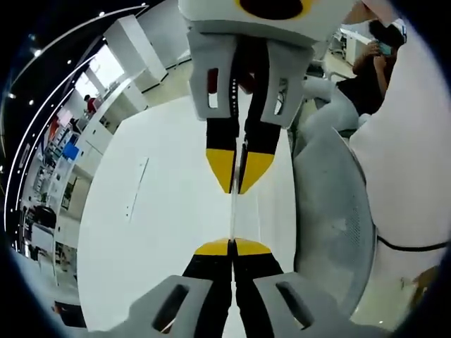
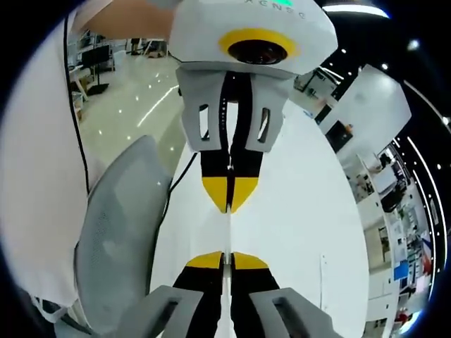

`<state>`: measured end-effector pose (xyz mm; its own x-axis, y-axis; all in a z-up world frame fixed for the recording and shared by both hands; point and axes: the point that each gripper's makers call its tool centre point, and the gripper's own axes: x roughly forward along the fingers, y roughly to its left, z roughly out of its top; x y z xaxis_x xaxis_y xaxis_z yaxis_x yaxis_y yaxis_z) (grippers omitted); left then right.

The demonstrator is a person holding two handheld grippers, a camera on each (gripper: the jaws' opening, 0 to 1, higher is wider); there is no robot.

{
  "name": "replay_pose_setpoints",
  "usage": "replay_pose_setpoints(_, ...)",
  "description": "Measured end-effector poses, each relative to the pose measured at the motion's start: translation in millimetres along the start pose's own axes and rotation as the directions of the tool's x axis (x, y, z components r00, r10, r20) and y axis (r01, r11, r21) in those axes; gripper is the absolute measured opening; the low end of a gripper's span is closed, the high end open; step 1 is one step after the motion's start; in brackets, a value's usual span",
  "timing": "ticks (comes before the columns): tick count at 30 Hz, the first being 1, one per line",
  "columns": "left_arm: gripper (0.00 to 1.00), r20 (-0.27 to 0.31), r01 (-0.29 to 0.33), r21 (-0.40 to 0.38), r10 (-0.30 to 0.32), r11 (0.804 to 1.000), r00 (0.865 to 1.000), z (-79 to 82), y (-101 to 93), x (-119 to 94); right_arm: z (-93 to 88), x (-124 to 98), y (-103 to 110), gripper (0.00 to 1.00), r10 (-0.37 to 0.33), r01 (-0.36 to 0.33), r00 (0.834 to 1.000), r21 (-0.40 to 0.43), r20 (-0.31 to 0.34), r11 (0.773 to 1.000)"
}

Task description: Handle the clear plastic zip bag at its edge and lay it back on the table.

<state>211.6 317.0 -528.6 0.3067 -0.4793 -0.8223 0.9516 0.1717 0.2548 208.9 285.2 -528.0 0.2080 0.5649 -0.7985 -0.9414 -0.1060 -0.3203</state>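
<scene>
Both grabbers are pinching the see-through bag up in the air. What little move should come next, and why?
Probably lower both together toward the white table. The left hand-held gripper and the right hand-held gripper are each shut on the bag, which is stretched edge-on between them above the table, so it has not been laid back down yet.

Grey mesh chair (image 1: pixel 331 218) at 4 o'clock in left gripper view, beside table edge; at 8 o'clock (image 2: pixel 116 239) in right gripper view. Seated person (image 1: pixel 370 67) at 1 o'clock. Shelves (image 1: pixel 60 151) at 9 o'clock.
</scene>
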Motion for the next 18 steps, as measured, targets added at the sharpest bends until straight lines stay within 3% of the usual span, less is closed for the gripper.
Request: replay_pose_setpoints(18, 0.00, 0.005, 0.001, 0.004, -0.001, 1.000, 1.000, 1.0, -0.7, 0, -23.7, -12, 2, 0.00, -0.003, 0.004, 0.999, 0.021, -0.038, 1.000)
